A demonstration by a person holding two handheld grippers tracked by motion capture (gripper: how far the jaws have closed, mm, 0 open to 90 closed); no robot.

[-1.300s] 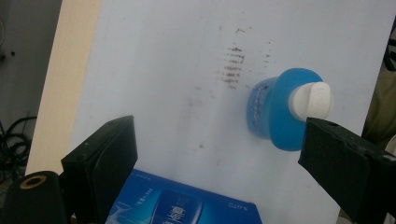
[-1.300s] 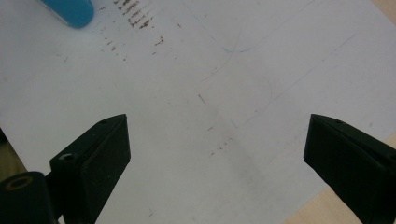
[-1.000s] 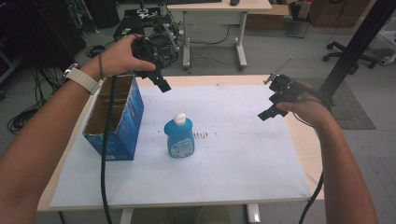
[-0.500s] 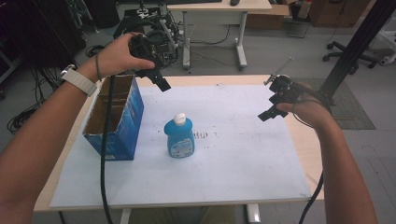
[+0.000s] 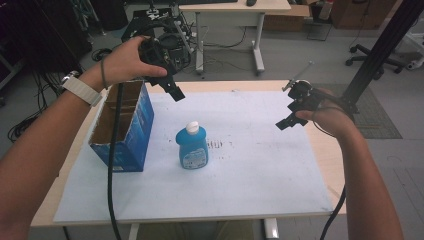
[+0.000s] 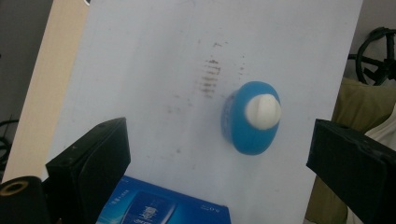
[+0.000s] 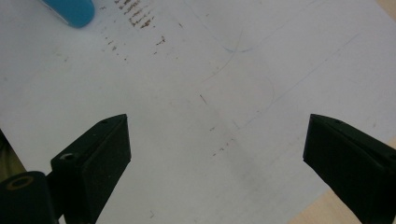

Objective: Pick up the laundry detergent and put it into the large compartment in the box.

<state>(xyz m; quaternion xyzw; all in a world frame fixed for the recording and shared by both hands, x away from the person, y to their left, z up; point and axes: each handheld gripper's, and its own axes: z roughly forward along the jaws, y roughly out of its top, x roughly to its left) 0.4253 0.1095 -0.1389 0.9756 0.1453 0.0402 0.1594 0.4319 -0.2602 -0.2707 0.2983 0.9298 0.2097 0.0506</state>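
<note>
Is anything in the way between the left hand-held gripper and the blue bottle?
Nothing visible. The left hand-held gripper hangs open in the air above the blue bottle, which stands alone on the white sheet. The blue box sits off to the side.

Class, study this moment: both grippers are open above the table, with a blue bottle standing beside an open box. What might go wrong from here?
1. The blue bottle stands upright and free; if the open left gripper comes down off-centre, it may tip the bottle over.
2. The open box is close beside the bottle, so a jaw could catch its wall.
3. The right gripper hovers well off to the side, probably too far away to steady anything.
</note>
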